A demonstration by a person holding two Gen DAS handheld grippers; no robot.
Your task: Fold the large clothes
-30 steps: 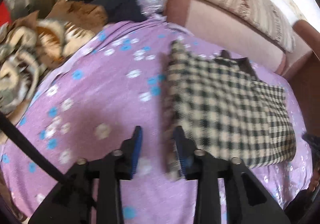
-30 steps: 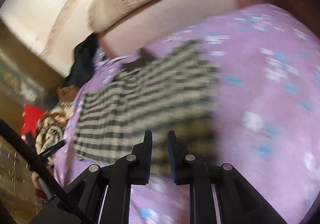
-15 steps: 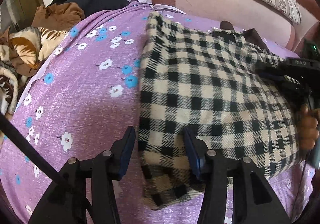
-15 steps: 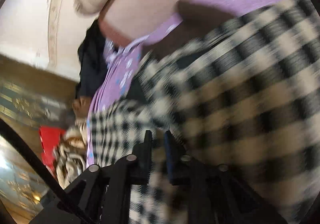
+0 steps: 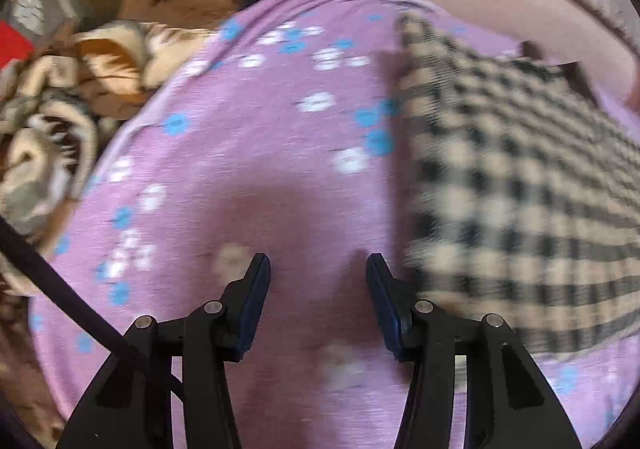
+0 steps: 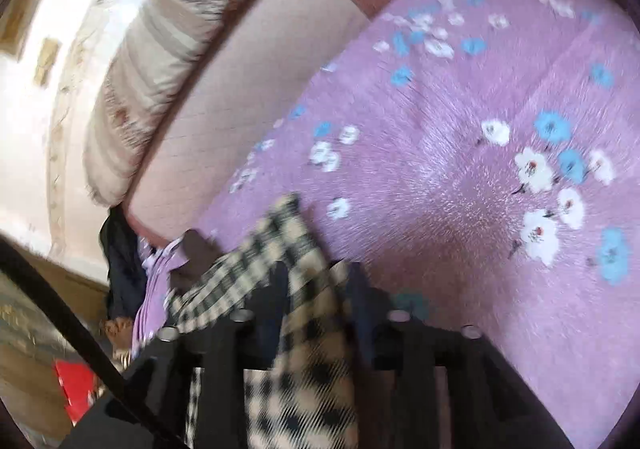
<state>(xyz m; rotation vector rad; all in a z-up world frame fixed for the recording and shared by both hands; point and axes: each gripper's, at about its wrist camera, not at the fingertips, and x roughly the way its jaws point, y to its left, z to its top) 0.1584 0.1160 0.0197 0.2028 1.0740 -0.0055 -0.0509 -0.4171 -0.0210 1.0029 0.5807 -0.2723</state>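
bed: purple floral sheet (image 5: 248, 185), checked garment (image 5: 520, 189) lies folded on it, right of left gripper
step: judging fold just laid, release underway
left gripper (image 5: 318, 269): spread, empty, over bare sheet
right gripper (image 6: 316, 281): jaws just opening, checked cloth between them, grip unclear
next: likely pull clear, regrip an edge

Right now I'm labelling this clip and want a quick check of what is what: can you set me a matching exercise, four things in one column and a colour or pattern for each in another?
Things:
1. garment lying on the bed
2. bedsheet
3. pads on the left gripper fingers
4. long cushion along the wall

Colour or pattern:
A. blue
B. beige with brown stripes
C. cream and black checks
D. lilac with white and blue flowers

Pairs: 1-C, 2-D, 3-A, 4-B
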